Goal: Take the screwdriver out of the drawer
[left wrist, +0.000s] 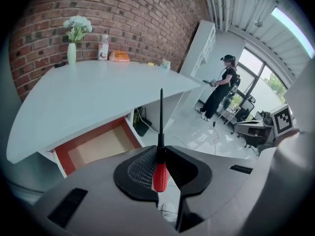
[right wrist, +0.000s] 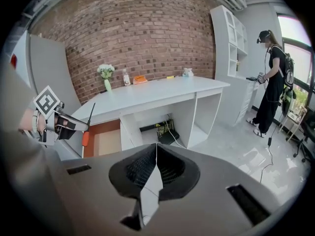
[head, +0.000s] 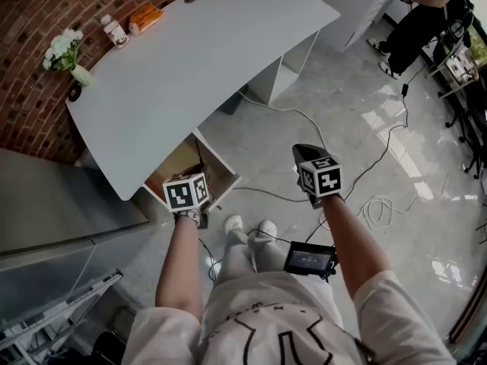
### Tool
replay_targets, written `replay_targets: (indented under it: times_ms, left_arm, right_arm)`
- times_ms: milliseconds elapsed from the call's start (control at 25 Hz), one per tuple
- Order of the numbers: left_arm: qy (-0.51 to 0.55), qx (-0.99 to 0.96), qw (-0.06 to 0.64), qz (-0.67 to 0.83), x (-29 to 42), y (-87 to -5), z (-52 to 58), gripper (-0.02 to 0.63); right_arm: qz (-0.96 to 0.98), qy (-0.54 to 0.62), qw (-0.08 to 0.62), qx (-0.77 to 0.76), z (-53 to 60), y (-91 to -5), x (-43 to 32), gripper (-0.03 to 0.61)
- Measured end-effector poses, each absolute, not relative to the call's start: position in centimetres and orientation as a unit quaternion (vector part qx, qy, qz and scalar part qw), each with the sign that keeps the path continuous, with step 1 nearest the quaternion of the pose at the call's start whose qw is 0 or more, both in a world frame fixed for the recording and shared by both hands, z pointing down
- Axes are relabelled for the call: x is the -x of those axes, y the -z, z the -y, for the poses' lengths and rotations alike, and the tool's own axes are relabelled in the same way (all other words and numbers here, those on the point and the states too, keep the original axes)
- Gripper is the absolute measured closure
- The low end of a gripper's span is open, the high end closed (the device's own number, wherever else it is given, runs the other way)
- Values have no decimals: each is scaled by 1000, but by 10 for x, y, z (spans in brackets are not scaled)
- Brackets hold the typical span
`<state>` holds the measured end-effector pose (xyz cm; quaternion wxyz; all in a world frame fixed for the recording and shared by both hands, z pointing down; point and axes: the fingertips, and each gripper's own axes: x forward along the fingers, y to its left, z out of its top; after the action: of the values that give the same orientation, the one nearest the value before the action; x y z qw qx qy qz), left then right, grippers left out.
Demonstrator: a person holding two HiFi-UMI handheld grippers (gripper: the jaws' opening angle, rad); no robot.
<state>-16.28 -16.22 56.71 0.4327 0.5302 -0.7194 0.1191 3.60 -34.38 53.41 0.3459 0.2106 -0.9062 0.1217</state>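
A white desk (head: 205,59) with a curved top stood against a brick wall (head: 38,6) in the upper left of the head view. Along its far edge, from left to right, were a vase of white flowers (head: 64,53), a bottle (head: 115,30) and an orange packet (head: 144,17), possibly a snack bag. A coiled white cable (head: 377,211) lay on the glossy floor (head: 358,105) at right. A person in dark clothing (head: 418,21) stood at the upper right, near tall white shelving (right wrist: 230,36).
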Motion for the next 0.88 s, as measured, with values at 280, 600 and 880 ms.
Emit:
replay_targets:
  times_ms: [280,600,880]
  left_arm:
    - [-88,-553,360,747,178,-501,176,551]
    - [-85,-582,241,772,193,-416,195,551]
    - [-87,-596,140,786,189,-355,203,551]
  right_arm:
    - [930,-84,291,-210,349,-477,-28,558]
    - [949,-39,217,-227,355,-402,-23,558]
    - [960,12,148,-238,352,-339,-27,558]
